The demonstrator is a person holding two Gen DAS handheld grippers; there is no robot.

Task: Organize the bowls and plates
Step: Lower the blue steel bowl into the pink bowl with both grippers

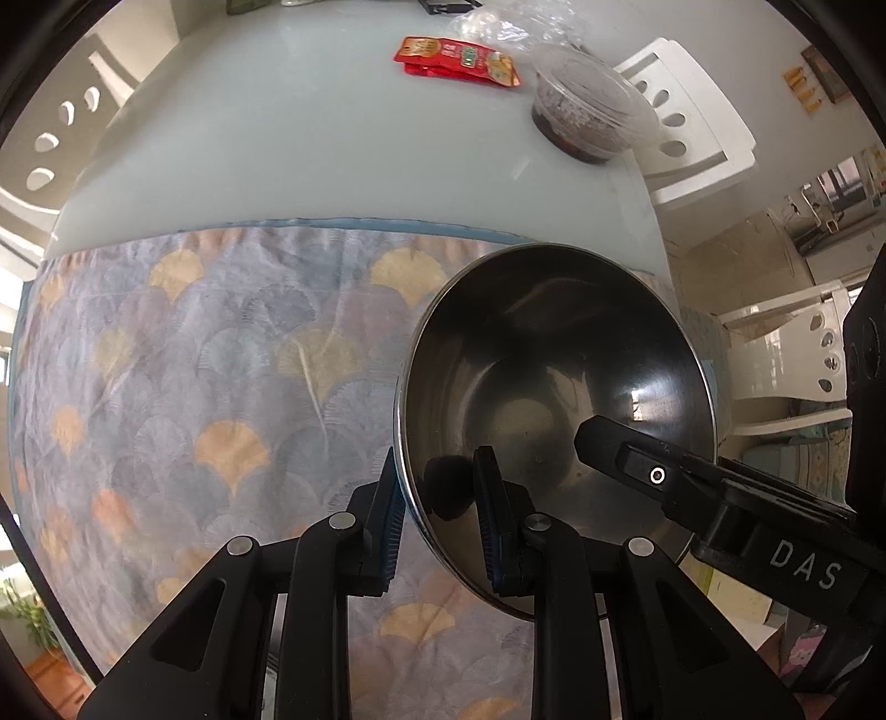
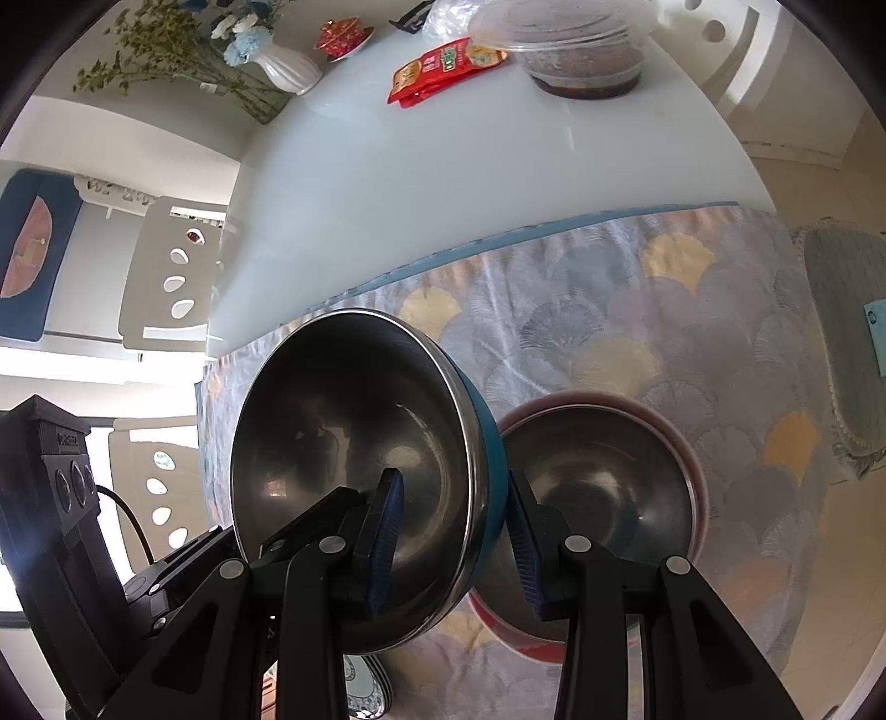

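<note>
A steel bowl with a blue outside (image 1: 554,376) hangs tilted over the patterned cloth (image 1: 221,360). My left gripper (image 1: 437,476) is shut on its near left rim, one pad inside and one outside. A finger (image 1: 626,459) of my right gripper reaches into the same bowl from the right. In the right wrist view my right gripper (image 2: 454,493) is shut on this blue bowl's (image 2: 354,443) rim and wall. A second steel bowl with a red outside (image 2: 603,493) rests on the cloth just right of it and lower. Part of the left gripper's body (image 2: 61,487) shows at far left.
On the white table (image 1: 277,138) beyond the cloth lie a red snack packet (image 1: 459,61) and a lidded plastic tub of dark food (image 1: 587,105). A white vase with flowers (image 2: 288,69) and a red lidded cup (image 2: 340,36) stand farther back. White chairs (image 1: 686,116) ring the table. Patterned plates (image 2: 362,687) sit below the held bowl.
</note>
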